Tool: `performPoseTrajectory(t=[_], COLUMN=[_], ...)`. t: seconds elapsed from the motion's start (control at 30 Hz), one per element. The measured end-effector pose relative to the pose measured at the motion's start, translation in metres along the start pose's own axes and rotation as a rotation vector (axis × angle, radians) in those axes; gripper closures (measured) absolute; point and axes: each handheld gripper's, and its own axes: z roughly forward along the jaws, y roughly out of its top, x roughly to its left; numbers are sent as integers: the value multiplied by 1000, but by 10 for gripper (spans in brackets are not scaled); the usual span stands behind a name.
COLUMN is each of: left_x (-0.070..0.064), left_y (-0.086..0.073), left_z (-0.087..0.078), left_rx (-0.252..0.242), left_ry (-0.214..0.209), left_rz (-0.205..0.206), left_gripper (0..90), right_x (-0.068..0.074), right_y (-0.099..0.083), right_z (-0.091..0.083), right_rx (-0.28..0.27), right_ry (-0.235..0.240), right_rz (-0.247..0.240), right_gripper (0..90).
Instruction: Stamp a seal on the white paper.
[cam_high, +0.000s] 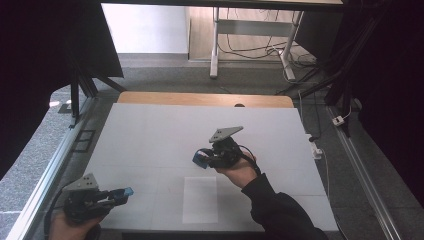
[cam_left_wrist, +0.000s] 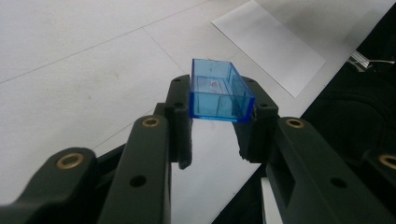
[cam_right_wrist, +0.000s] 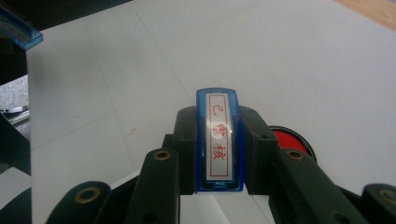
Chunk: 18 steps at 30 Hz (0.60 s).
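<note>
White covers the surface (cam_high: 150, 135), with 1 paper sheet (cam_high: 200, 199) lying near its front edge. Above the middle, the right gripper (cam_right_wrist: 219, 154) has its fingers clamped on a blue stamp (cam_right_wrist: 219, 140) with a red-lettered label. At the front left corner, the left gripper (cam_left_wrist: 219, 119) has its fingers clamped on a clear blue cap (cam_left_wrist: 218, 91), held off the surface.

White sheet (cam_high: 200, 199) flat on the table (cam_high: 150, 135), near the near edge, about midway along it. Red round pad (cam_right_wrist: 290, 142) on the table in the right gripper view, partly hidden. Bare wood strip (cam_high: 205, 99) along the far edge. Grey floor (cam_high: 30, 150) on the left. Beyond the far edge, white desk legs (cam_high: 215, 45) and loose cables (cam_high: 260, 50).
</note>
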Motion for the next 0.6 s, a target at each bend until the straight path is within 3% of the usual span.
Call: performPoseTrajectory(t=[0.6], left_x=[0], left_y=[0], left_z=[0], left_rx=[0], left_ry=[-1], left_rz=[0], left_gripper=[686], right_x=[23], right_y=[-9], right_z=[-15], right_rx=[0], right_ry=[34], right_rz=[-17], right_gripper=[702])
